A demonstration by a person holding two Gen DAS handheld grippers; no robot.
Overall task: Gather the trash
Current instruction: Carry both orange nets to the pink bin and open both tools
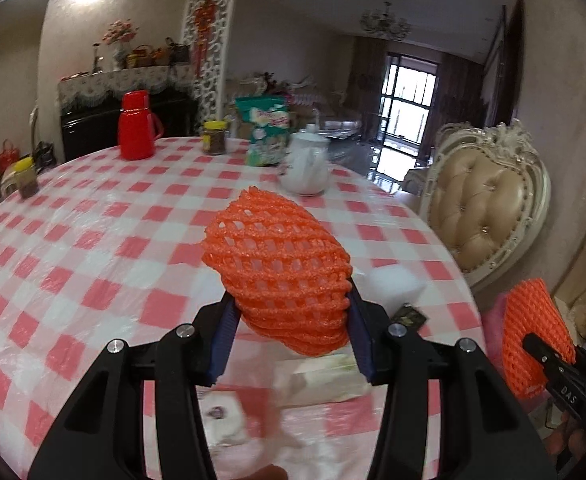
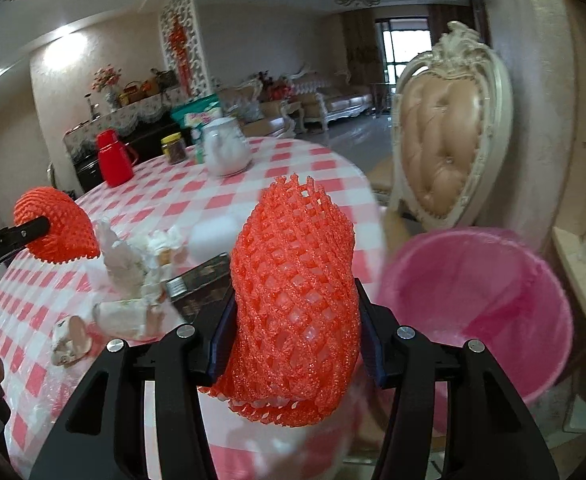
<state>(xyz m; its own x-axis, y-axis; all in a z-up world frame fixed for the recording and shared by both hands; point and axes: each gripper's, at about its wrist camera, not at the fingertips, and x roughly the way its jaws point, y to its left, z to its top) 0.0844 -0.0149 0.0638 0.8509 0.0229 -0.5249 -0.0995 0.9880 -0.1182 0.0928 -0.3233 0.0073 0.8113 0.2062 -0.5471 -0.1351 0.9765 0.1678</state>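
My left gripper (image 1: 291, 322) is shut on an orange foam fruit net (image 1: 277, 268), held above the pink-checked table (image 1: 93, 240). My right gripper (image 2: 295, 332) is shut on a second orange foam net (image 2: 293, 280), lifted near the table's right edge. Each gripper shows in the other view: the right one with its net (image 1: 533, 344) at the far right, the left one with its net (image 2: 55, 224) at the far left. A pink bin (image 2: 473, 304) stands open beside the table, right of my right gripper. Crumpled tissues (image 2: 133, 272) and a dark wrapper (image 2: 201, 284) lie on the table.
A red thermos (image 1: 135, 126), a jar (image 1: 214, 138), a green snack bag (image 1: 267, 132) and a white teapot (image 1: 307, 164) stand at the table's far side. A cream upholstered chair (image 2: 445, 140) stands right of the table, behind the bin. A white sponge-like block (image 2: 213, 240) lies near the tissues.
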